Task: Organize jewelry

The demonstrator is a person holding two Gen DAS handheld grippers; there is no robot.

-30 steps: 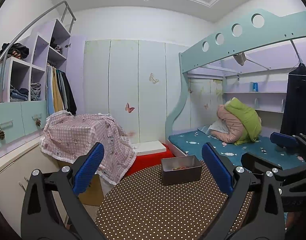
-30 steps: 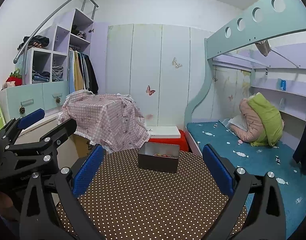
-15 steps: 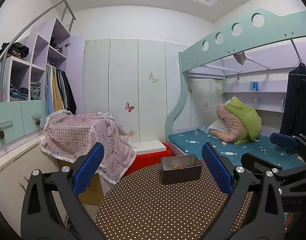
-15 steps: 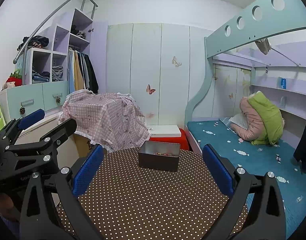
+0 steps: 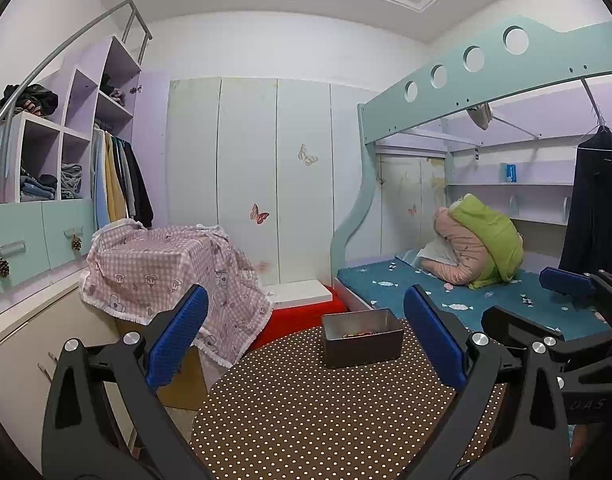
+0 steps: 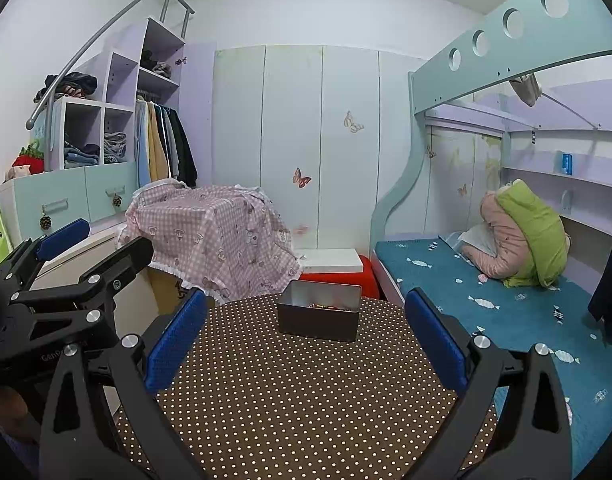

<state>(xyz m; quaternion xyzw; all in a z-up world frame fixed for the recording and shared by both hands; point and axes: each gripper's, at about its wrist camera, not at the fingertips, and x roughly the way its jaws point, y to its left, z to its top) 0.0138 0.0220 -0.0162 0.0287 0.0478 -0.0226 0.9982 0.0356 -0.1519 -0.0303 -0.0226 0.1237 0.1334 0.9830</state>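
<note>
A dark grey metal box [image 5: 361,338] stands at the far edge of a round table with a brown polka-dot cloth [image 5: 306,412]. Small colourful jewelry pieces [image 5: 355,335] lie inside it. The box also shows in the right wrist view [image 6: 318,310]. My left gripper [image 5: 306,332] is open and empty, held above the near part of the table. My right gripper [image 6: 304,328] is open and empty, also short of the box. Each gripper shows at the other view's edge: the right one [image 5: 565,292] and the left one [image 6: 66,240].
A box draped in pink checked cloth [image 5: 166,264] stands left of the table. A red stool with a white top [image 5: 302,300] is behind the table. A bunk bed with a teal mattress [image 5: 465,300] lies to the right, cupboards and hanging clothes [image 5: 118,184] to the left.
Both views have shifted very slightly; the grippers stay open and empty. Nothing on the table has moved.
</note>
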